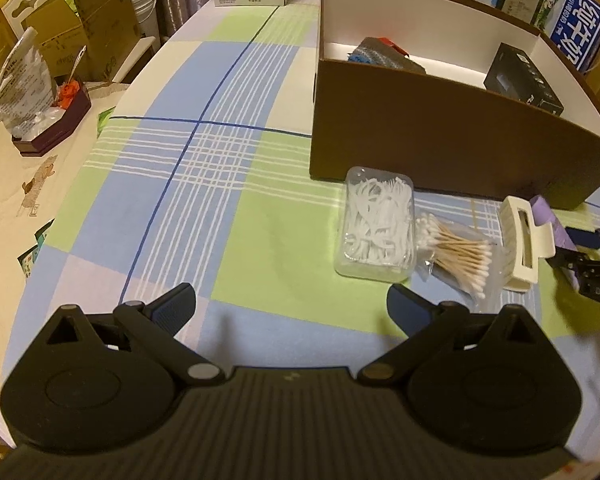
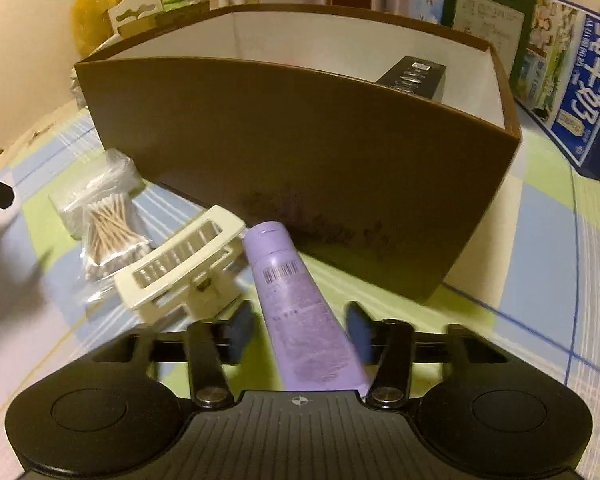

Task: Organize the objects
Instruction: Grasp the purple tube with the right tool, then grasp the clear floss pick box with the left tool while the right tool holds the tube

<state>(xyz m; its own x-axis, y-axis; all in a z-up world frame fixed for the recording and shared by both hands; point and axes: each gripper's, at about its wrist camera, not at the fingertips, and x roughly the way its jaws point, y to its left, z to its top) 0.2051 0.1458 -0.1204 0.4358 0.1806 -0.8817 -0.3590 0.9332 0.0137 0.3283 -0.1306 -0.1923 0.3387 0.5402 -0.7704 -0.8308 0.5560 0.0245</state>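
A purple tube (image 2: 300, 300) lies on the checked cloth in front of the brown box (image 2: 300, 152), pointing at its wall. My right gripper (image 2: 300, 332) straddles the tube; the right pad meets its edge, a thin gap shows at the blurred left pad, so I call it open. A cream hair clip (image 2: 184, 256) touches the tube's left side, with a bag of cotton swabs (image 2: 108, 228) beyond. In the left wrist view my left gripper (image 1: 292, 312) hovers wide open and empty over the cloth, left of a clear box of floss picks (image 1: 378, 226), the swabs (image 1: 456, 254) and the clip (image 1: 520, 240).
The brown box (image 1: 440, 136) holds a black carton (image 1: 520, 76) and a knitted item (image 1: 380, 54). A blue milk carton (image 2: 580, 92) and other packages stand behind and to its right. A side table at the left carries a bag (image 1: 24, 80) and a dark tray (image 1: 56, 128).
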